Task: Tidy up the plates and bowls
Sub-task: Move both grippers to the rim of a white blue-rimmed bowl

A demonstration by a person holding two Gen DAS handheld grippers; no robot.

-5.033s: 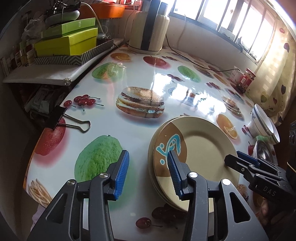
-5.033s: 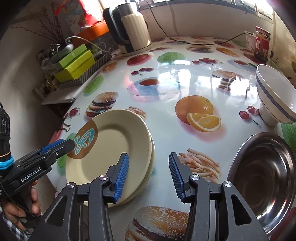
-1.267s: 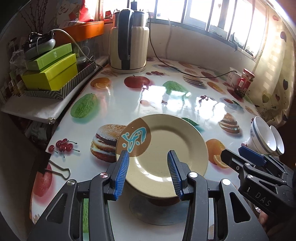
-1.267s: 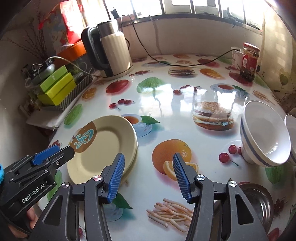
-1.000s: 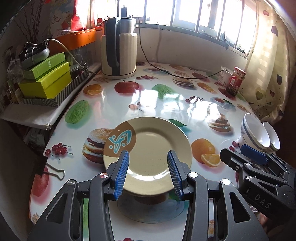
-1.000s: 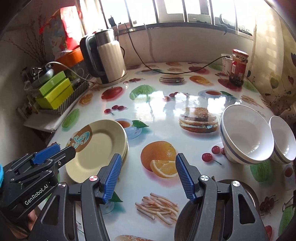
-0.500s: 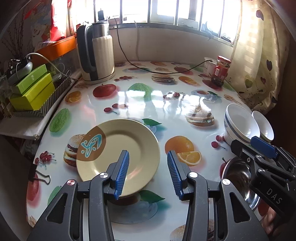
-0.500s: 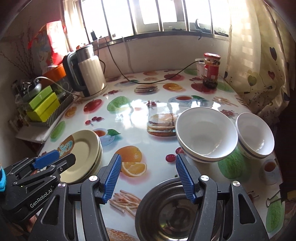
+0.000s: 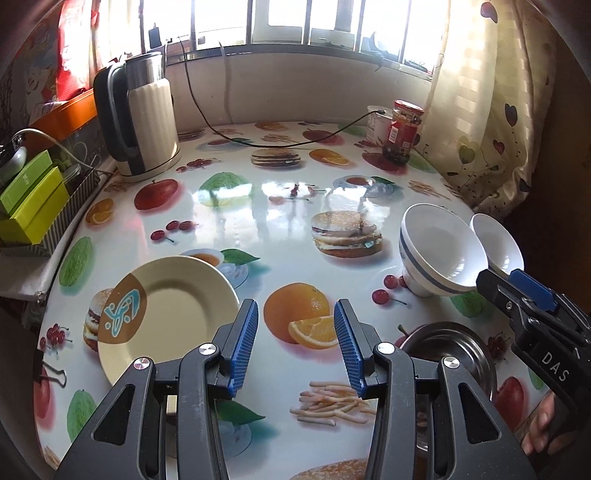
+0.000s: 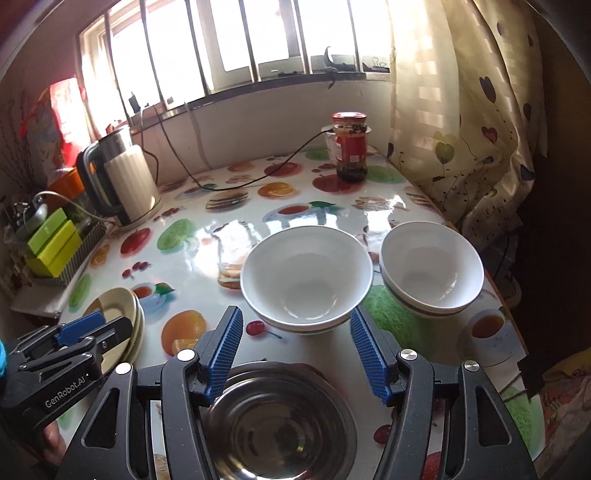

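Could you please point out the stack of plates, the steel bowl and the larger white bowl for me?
stack of plates point(image 9: 173, 306), left wrist view, top plate's bare centre.
steel bowl point(image 10: 280, 435), right wrist view, inner bottom.
larger white bowl point(image 10: 306, 284), right wrist view, inner wall.

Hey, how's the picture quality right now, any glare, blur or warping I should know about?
Left wrist view: window glare washes over the glossy tablecloth mid-table; fisheye bends the edges. Right wrist view: the windows are blown out, the steel bowl sits in dimmer foreground; both views are sharp.
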